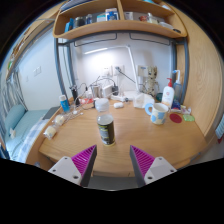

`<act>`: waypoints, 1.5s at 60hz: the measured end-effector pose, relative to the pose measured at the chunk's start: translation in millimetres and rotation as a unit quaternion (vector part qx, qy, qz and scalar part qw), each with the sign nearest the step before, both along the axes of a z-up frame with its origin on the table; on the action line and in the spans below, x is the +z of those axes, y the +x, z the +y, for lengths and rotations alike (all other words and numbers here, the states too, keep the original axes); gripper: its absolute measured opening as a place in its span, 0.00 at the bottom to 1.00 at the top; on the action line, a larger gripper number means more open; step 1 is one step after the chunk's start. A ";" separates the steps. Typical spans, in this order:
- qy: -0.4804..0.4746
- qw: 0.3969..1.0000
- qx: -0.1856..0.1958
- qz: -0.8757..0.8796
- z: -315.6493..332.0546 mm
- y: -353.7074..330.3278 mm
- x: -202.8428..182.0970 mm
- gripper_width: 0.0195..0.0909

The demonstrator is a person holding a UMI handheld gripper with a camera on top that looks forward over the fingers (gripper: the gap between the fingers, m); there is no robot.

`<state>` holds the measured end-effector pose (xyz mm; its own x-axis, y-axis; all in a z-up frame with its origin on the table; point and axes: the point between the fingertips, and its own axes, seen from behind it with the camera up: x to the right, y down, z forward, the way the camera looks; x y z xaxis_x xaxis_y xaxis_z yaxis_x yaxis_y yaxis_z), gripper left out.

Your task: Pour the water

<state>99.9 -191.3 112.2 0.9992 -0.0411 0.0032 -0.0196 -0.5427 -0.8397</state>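
Nothing of the pouring can be seen to have been done. The gripper (112,163) is held wide, its two fingers spread apart with nothing between them, and it is set back from the near edge of the wooden desk (120,150). No water is seen to be moving and no vessel is seen to be tilted.

The thing most likely meant for the pour is judged to be the jar (105,129) with a dark lid and a pale label, which stands on the desk just ahead of the fingers and roughly in line with the gap between them. It is upright, so its long axis runs straight up from the desk top, with the lid uppermost. Whether water is held inside cannot be told.

A white cup (159,113) is seen further back and to the right of the jar, well apart from it, upright with its mouth upward; it is judged a possible receiver. Beyond it a white bottle (168,95) stands among other clutter.

The whole task is therefore judged to be left: the approach, the grasp, the carry and the tilt over a receiver
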 end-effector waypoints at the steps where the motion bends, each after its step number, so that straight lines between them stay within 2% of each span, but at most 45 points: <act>1: 0.003 1.000 0.001 0.003 4.0 -6.3 -5.9 0.66; 10: 0.038 0.999 0.001 0.006 50.8 -25.5 -27.7 0.67; 28: 0.090 0.995 -0.017 -0.037 128.5 -13.9 -36.0 0.65; 32: 0.114 0.993 -0.018 -0.038 141.6 -15.3 -30.6 0.57; 36: 0.137 0.989 -0.023 -0.046 151.5 -14.6 -25.4 0.37; 45: 0.171 0.983 -0.028 -0.063 162.4 -17.1 -21.9 0.33; 54: 0.188 0.979 -0.027 -0.072 167.1 -21.6 -20.5 0.17; 59: 0.193 0.977 -0.024 -0.082 168.5 -21.3 -19.6 0.12; 71: 0.189 0.980 -0.006 -0.066 175.8 -30.9 -19.3 0.12; 77: 0.191 0.981 -0.012 -0.011 182.8 -27.1 -4.3 0.12; 90: 0.182 0.949 -0.085 0.241 217.8 14.1 26.9 0.12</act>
<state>114.0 26.6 139.2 0.8596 -0.1124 -0.4985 -0.5110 -0.1721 -0.8422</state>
